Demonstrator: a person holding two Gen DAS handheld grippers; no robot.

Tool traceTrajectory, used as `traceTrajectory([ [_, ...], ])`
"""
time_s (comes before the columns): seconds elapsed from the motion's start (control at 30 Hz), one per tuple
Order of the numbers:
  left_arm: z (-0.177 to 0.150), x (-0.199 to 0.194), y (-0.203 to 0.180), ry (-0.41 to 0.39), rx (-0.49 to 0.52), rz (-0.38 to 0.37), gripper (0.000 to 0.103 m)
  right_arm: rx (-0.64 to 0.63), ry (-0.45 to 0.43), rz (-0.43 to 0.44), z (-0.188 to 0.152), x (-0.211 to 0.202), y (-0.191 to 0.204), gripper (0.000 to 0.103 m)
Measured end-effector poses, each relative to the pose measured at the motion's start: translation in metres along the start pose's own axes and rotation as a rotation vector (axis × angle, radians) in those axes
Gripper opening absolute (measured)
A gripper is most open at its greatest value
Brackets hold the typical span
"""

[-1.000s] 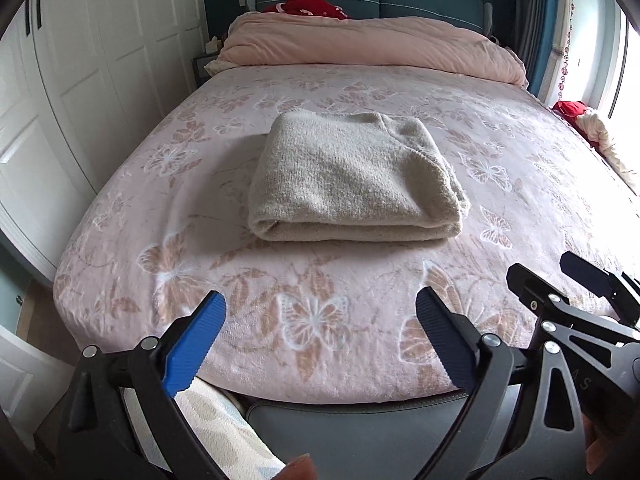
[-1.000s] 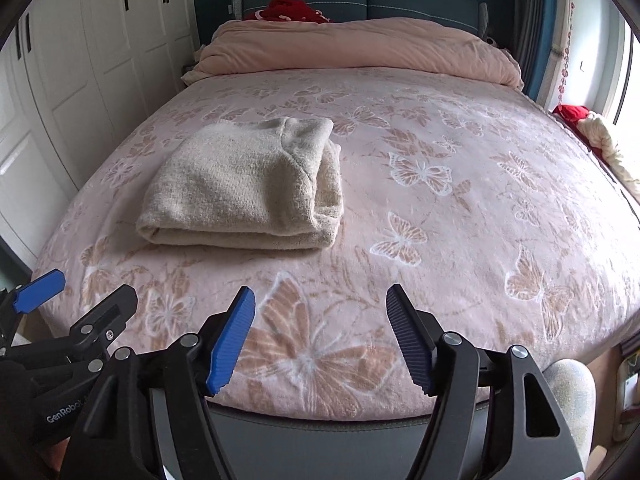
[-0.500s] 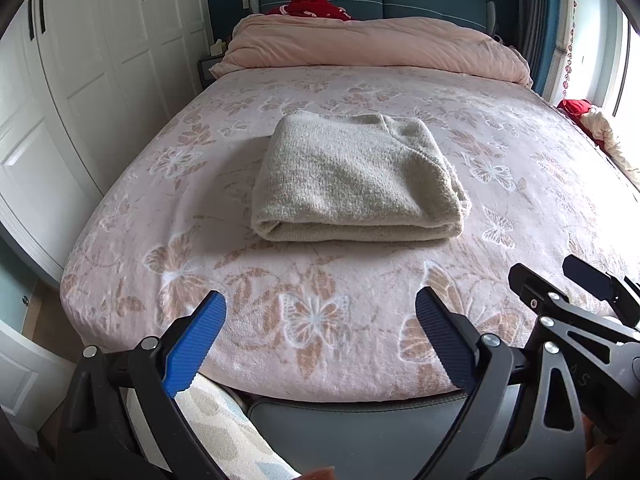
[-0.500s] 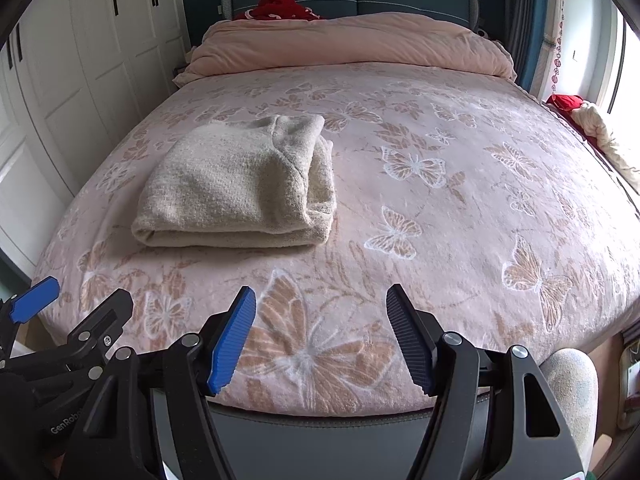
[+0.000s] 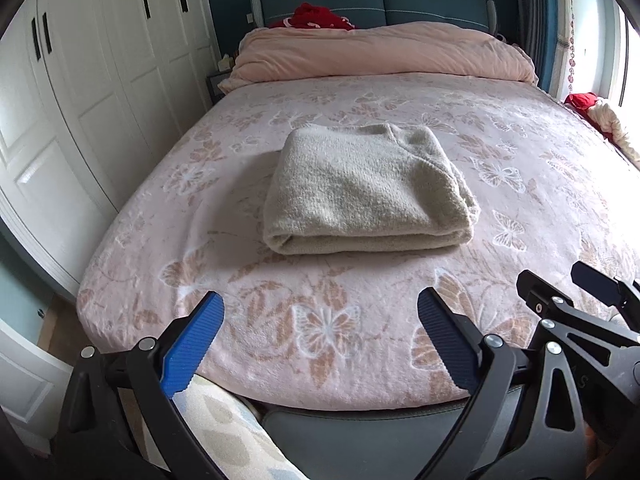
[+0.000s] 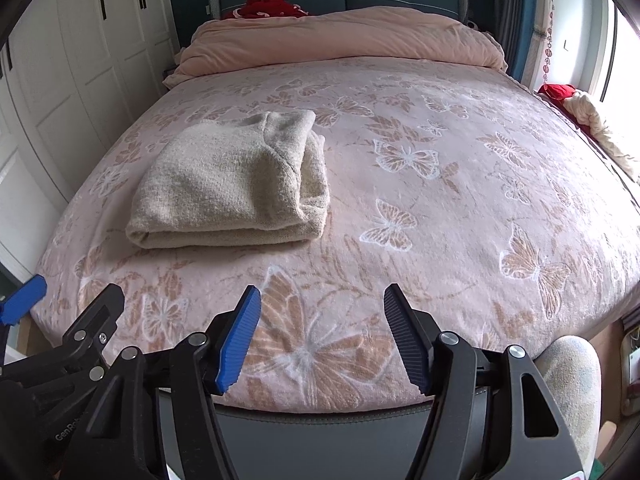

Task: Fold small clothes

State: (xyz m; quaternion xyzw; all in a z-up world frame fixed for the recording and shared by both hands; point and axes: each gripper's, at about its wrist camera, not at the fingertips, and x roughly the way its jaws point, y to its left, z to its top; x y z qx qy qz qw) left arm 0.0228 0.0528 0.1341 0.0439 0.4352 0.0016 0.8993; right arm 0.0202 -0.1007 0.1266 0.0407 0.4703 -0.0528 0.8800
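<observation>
A beige knit sweater (image 5: 368, 192) lies folded in a thick rectangle on the pink butterfly-print bed (image 5: 328, 320); it also shows in the right wrist view (image 6: 236, 188), left of centre. My left gripper (image 5: 320, 344) is open and empty, held back over the foot edge of the bed, well short of the sweater. My right gripper (image 6: 320, 340) is open and empty, also at the foot edge, to the right of the sweater. The right gripper shows at the right edge of the left wrist view (image 5: 580, 300).
A rolled pink duvet (image 5: 380, 52) lies across the head of the bed, with a red garment (image 5: 316, 16) behind it. White wardrobe doors (image 5: 100, 100) stand close on the left. Red and cream clothes (image 6: 580, 108) lie at the right edge by the window.
Both grippers have drawn back and tilted up a little, so more of the room shows. The folded sweater has not moved. Both grippers stay open.
</observation>
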Motion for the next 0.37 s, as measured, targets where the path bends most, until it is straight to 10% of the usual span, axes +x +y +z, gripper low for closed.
traceTrajectory([
  [0.37, 0.0013, 0.0072, 0.0023, 0.054, -0.048, -0.025, 0.089, -0.018, -0.011, -0.018, -0.0007, -0.0021, 0.0078, 0.064],
])
